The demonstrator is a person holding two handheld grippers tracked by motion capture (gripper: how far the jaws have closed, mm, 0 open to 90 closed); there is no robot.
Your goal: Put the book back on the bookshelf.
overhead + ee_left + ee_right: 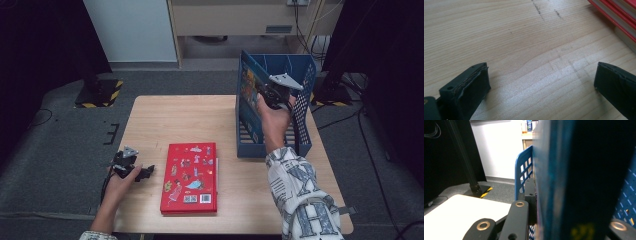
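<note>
Right hand-held gripper (267, 95): held over the blue basket at about 1 o'clock on the desk; its jaws are clamped on the blue book, one pad pressed flat against the cover in the right gripper view.
Blue book (248, 82): stands upright on edge inside the basket, against the wall at the basket's 9 o'clock side, its picture cover facing toward the middle of the desk; in the right gripper view (579, 180) it rises as a dark blue slab between the jaws.
Blue basket (305, 145): open-topped plastic crate with latticed walls, standing on the desk at 1 to 2 o'clock, its near wall just beyond the person's right forearm.
Left hand-held gripper (145, 173): rests low at about 8 o'clock on the desk, pointing toward 3 o'clock; in the left gripper view the jaws stand wide apart with bare wood between them.
Red book (191, 177): lies flat, cover up, at 6 o'clock near the front edge of the desk, just beside the tip of the left hand-held gripper but apart from it; its page edges show at 1 o'clock in the left gripper view (616, 17).
Desk (180, 120): light wood top, faint pencil-like marks on the grain in the left gripper view.
Right sleeve (300, 195): patterned grey and white, reaching in from 5 o'clock.
</note>
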